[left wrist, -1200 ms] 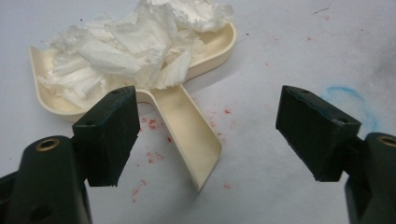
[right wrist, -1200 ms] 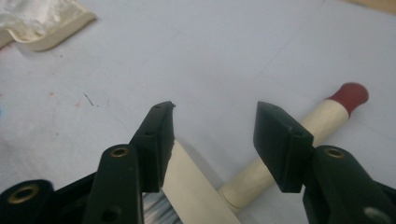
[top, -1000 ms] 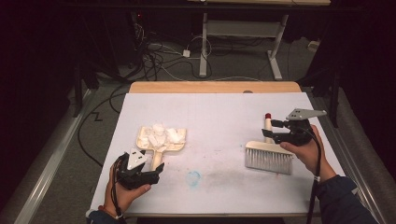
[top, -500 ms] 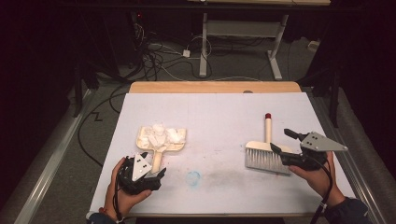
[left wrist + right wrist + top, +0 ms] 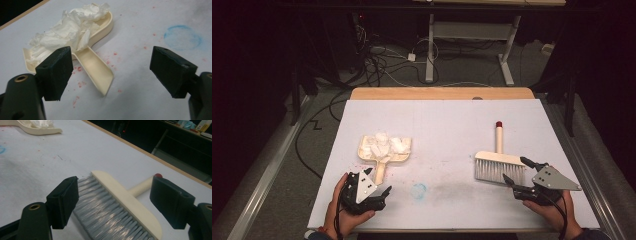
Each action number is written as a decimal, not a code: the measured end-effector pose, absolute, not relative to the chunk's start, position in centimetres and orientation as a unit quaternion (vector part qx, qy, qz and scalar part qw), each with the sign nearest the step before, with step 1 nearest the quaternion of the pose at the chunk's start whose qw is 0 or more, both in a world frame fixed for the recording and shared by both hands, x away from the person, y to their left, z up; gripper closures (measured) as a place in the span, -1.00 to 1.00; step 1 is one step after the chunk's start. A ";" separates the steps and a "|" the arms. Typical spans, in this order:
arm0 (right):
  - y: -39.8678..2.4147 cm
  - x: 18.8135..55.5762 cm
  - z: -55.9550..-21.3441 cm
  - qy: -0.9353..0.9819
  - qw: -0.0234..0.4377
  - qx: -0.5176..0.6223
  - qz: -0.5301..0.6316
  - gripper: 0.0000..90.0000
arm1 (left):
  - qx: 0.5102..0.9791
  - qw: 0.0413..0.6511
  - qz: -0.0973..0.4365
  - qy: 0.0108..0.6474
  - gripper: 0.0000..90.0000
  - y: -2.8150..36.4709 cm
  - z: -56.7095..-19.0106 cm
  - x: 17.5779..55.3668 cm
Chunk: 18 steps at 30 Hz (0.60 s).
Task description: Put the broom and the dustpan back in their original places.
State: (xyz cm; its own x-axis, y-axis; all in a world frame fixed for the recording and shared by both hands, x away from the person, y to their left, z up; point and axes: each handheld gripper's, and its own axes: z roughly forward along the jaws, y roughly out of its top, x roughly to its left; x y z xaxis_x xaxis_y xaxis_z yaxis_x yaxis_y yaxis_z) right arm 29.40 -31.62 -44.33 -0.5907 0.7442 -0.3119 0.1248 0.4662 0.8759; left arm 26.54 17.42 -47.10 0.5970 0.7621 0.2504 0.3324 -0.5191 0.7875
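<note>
Two grippers rest low near the front edge of the white worktop (image 5: 452, 115) in the high view. The left gripper (image 5: 374, 186) sits just short of the handle of a cream dustpan (image 5: 384, 152), whose scoop is heaped with crumpled white tissue (image 5: 384, 144). The right gripper (image 5: 519, 172) lies just beside the grey bristles of a hand brush (image 5: 499, 162), which lies flat, its cream handle with a red end cap pointing toward the far edge. Dustpan and brush lie well apart. A faint blue ring (image 5: 419, 189) marks the sheet between the two hands.

From the left gripper view, the fingers (image 5: 56, 72) stand spread wide and hold nothing. The dustpan (image 5: 96, 71) lies beyond them, its handle end reaching toward the gap nearer the left-hand finger, apart from both pads. Tissue (image 5: 72, 27) fills the scoop, red specks dot the sheet around the handle, and the blue ring (image 5: 183, 37) shows at upper right.

From the right gripper view, the fingers (image 5: 65, 201) have just been opening and now stand wide, released. The brush (image 5: 120, 202) lies between and beyond them on the sheet, neither pad pressing on it. A dustpan corner (image 5: 37, 130) shows at upper left.
</note>
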 end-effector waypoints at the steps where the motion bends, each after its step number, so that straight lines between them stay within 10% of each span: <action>1: -31.5 29.4 -44.3 0.779 0.356 0.279 0.434 -0.46 | 0.819 0.359 0.298 0.334 -0.60 17.4 -47.1 26.5; 18: -30.9 29.7 -44.4 0.781 0.369 0.271 0.425 -0.45 | 0.825 0.349 0.295 0.334 -0.61 17.4 -47.3 26.6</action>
State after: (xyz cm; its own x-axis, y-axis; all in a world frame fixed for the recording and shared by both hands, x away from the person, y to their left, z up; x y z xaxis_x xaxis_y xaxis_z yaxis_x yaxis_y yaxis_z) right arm 29.67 -30.86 -44.40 -0.5818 0.7362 -0.3458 0.1101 0.4925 0.8633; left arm 26.57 17.36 -47.34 0.6033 0.7563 0.2531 0.3448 -0.5335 0.7723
